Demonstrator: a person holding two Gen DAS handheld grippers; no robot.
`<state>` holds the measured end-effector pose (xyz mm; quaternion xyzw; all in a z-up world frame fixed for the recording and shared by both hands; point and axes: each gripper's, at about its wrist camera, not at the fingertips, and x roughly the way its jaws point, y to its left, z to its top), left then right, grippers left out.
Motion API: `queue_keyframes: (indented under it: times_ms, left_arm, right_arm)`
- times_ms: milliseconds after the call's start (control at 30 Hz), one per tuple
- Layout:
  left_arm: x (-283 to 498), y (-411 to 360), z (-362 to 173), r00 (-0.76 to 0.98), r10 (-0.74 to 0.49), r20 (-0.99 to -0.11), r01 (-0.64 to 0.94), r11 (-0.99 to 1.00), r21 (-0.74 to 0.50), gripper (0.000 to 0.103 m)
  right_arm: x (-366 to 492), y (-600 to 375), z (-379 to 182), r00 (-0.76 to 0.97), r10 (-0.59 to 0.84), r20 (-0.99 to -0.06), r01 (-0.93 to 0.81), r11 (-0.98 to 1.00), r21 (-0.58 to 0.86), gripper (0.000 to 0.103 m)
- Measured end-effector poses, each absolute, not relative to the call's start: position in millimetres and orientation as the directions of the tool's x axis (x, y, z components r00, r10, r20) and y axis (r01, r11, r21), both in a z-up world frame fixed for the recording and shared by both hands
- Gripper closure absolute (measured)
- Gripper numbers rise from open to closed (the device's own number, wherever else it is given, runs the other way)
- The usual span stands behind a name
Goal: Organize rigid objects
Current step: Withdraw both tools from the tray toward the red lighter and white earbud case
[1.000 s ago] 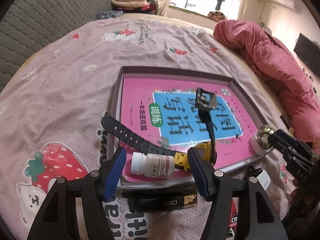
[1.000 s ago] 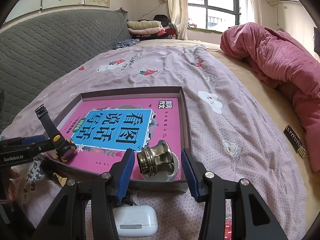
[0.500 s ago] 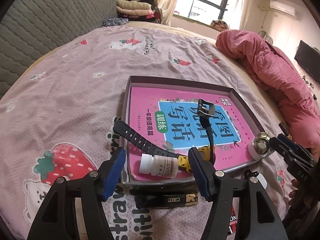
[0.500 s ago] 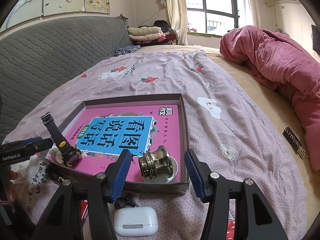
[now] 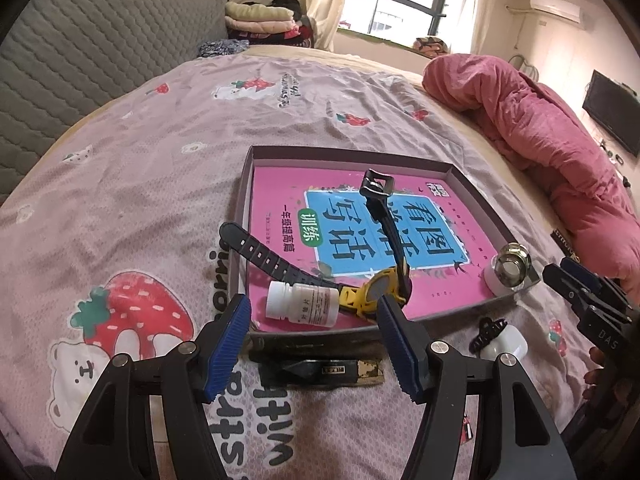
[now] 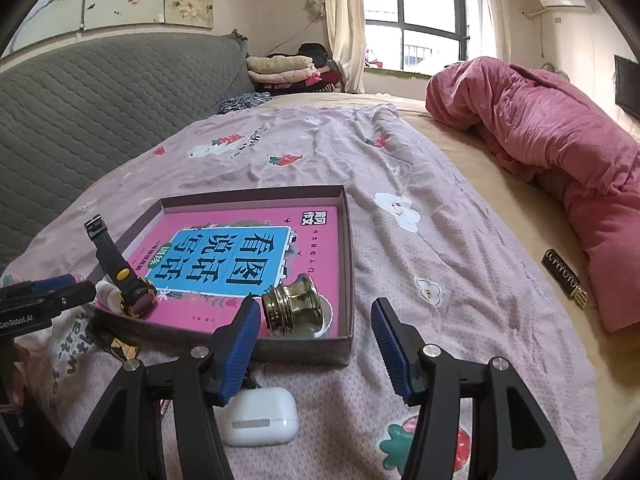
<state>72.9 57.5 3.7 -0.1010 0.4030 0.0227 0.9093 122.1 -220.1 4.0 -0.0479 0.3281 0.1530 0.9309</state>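
Note:
A shallow brown box (image 5: pixel 244 200) on the bed holds a pink and blue book (image 5: pixel 360 216). On the book lie a black and yellow watch (image 5: pixel 380 292), a white pill bottle (image 5: pixel 304 306) and a brass knob-like piece (image 6: pixel 292 308) in the near right corner. My left gripper (image 5: pixel 314 328) stands open just short of the bottle and watch, gripping nothing. My right gripper (image 6: pixel 314 328) has its jaws opening. The brass piece lies just beyond its fingertips, touched by neither pad.
A white earbud case (image 6: pixel 260 420) and a black hair clip (image 5: pixel 486 330) lie on the sheet in front of the box. A flat black and gold item (image 5: pixel 320 368) sits at the box's near edge, and a black and gold bar (image 6: pixel 564 280) near the pink duvet (image 6: pixel 560 140).
The right jaws have spread wider apart while the brass piece stays lying in the box. Both grippers have drawn back a little from the box.

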Motion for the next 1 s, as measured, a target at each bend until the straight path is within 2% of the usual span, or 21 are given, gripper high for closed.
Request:
queue_keyframes:
  times_ms: [1000]
  left_arm:
    - [34.4, 42.1, 20.9, 0.688, -0.032, -0.725, -0.065, 0.992, -0.105, 0.036]
  right_arm:
    - [85.1, -220.1, 23.5, 0.747, 0.275, -0.605, -0.345, 0.939, 0.0, 0.045]
